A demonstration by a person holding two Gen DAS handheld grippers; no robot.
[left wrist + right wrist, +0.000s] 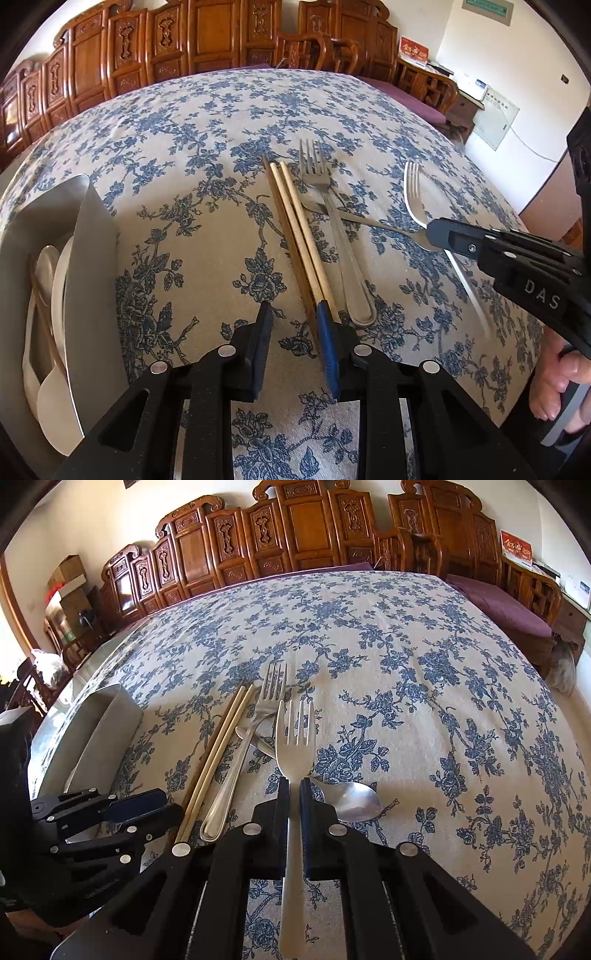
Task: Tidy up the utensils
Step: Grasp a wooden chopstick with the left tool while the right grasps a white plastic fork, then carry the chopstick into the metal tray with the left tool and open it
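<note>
Right tool: the right tool (294,786) is clamped on the neck of a fork (295,734), tines pointing forward, handle running back between the fingers; from the left wrist view it (434,236) reaches in from the right with the fork (415,192) raised over the cloth.
Left tool: the left tool (295,314) has its jaws parted with nothing between them; its blue-padded right finger (328,347) sits at the near ends of the chopsticks (299,240), whether touching I cannot tell. In the right wrist view it (147,812) lies low at the left.
Chopsticks: pale wooden sticks lying side by side, near the middle of the bench (207,122), pointing away from the near edge.
Second fork: a fork with a rounded handle (334,229) lies just right of the chopsticks, roughly parallel to them.
Spoon: a spoon (354,801) lies crosswise, its handle passing under the second fork (240,753), its bowl just right of the right tool.
Tray: a grey utensil tray (92,236) stands at the left edge of the bench, holding white spoons (48,269) and some brown sticks.
Bench: covered with a cream cloth printed in blue flowers.
Background: carved wooden chairs (306,531) line the far side.
</note>
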